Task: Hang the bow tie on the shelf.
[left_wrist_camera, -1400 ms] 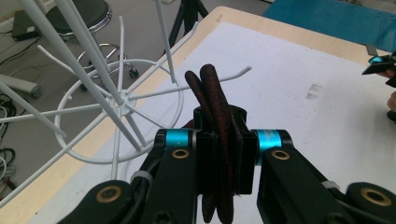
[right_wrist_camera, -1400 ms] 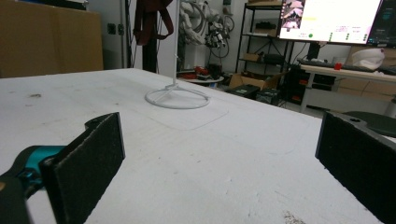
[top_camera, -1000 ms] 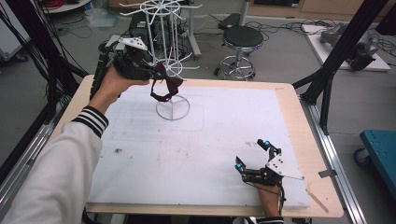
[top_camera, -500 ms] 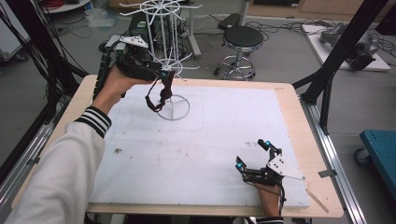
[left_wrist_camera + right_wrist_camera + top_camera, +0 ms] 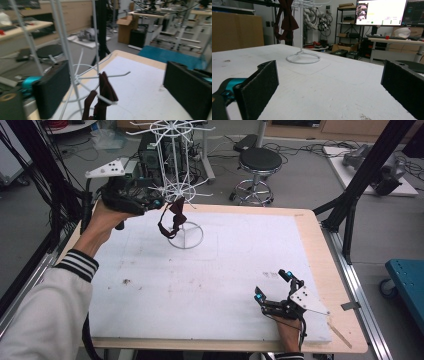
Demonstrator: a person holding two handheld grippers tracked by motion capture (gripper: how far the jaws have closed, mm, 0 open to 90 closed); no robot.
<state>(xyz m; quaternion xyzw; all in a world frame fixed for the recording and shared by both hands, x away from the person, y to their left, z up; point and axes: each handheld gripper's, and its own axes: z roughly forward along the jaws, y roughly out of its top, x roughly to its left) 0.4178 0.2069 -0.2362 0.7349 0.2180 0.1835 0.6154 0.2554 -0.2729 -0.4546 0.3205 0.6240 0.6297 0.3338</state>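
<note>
Progress check, left to right. Left gripper is raised at the white wire rack, next to one of its lower hooks. In the left gripper view its jaws stand wide apart, with nothing pinched between them. Dark red strap is draped over a white wire hook between those jaws; in the high view the same strap dangles from that hook, above the rack's ring base and clear of the white table mat. Looks like the hang itself is done, since the hook carries the strap and the jaws do not.

Right gripper rests low on the mat near the front right corner, well apart from the rack; jaws wide apart, empty.

Remaining, by my read: back the left gripper off without snagging the strap or hook. No other loose item on the mat to hang.
</note>
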